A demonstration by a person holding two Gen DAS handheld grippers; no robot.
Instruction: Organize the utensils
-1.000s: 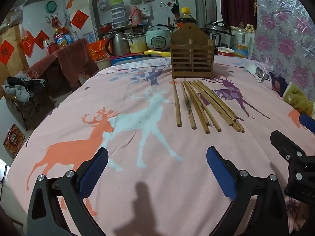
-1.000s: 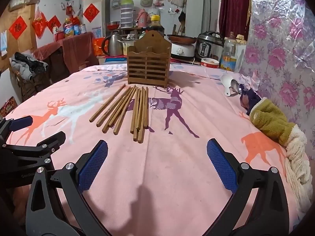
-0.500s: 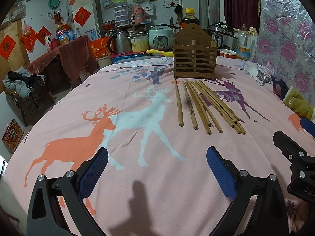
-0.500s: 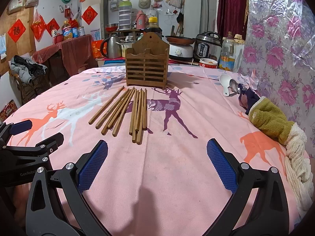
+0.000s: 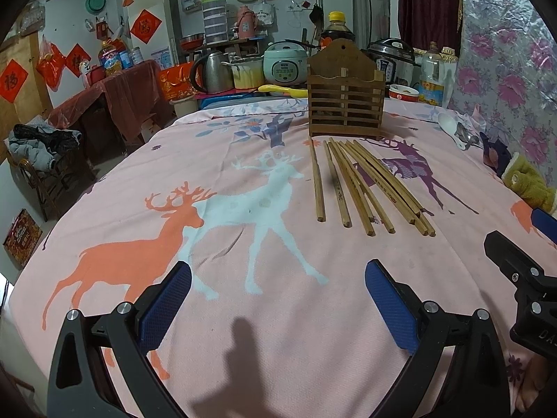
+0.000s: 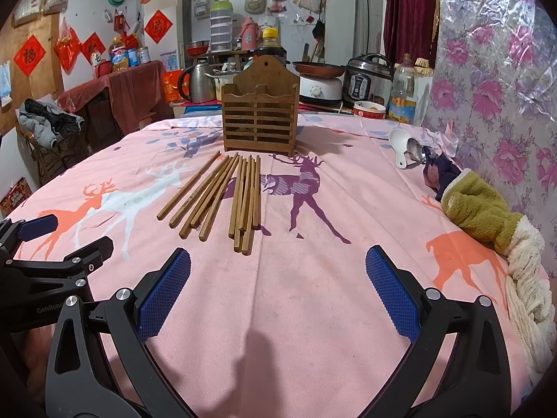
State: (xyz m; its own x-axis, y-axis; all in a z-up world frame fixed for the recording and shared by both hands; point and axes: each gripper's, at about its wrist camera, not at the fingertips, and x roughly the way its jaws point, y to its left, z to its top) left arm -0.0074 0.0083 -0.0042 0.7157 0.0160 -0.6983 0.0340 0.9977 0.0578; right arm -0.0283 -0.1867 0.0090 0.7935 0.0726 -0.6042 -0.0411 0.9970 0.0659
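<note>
A pink tablecloth [image 6: 313,313] printed with orange, white and purple deer covers the table. Near its far edge stands an upright wooden holder [image 6: 261,118] with a slatted front, a peaked back board and two compartments; what lies inside cannot be told. Just in front of it lie the chopsticks [image 6: 222,195], long square-sided wooden sticks fanned out flat on the cloth in two loose groups, some touching one another, none in the holder. To the right, well apart from them, rest a white plastic spoon [image 6: 400,146] and a metal spoon [image 6: 416,148], then a nubby olive-green cloth [image 6: 480,209] with cream yarn trim. Kettles, cookers and bottles crowd the counter behind. The left gripper [image 5: 278,306] and the right gripper [image 6: 278,289] hover side by side over bare cloth on the near side, each with its blue, cross-hatched pads [image 6: 163,289] spread wide apart and holding nothing; nothing stands between them and the chopsticks.
</note>
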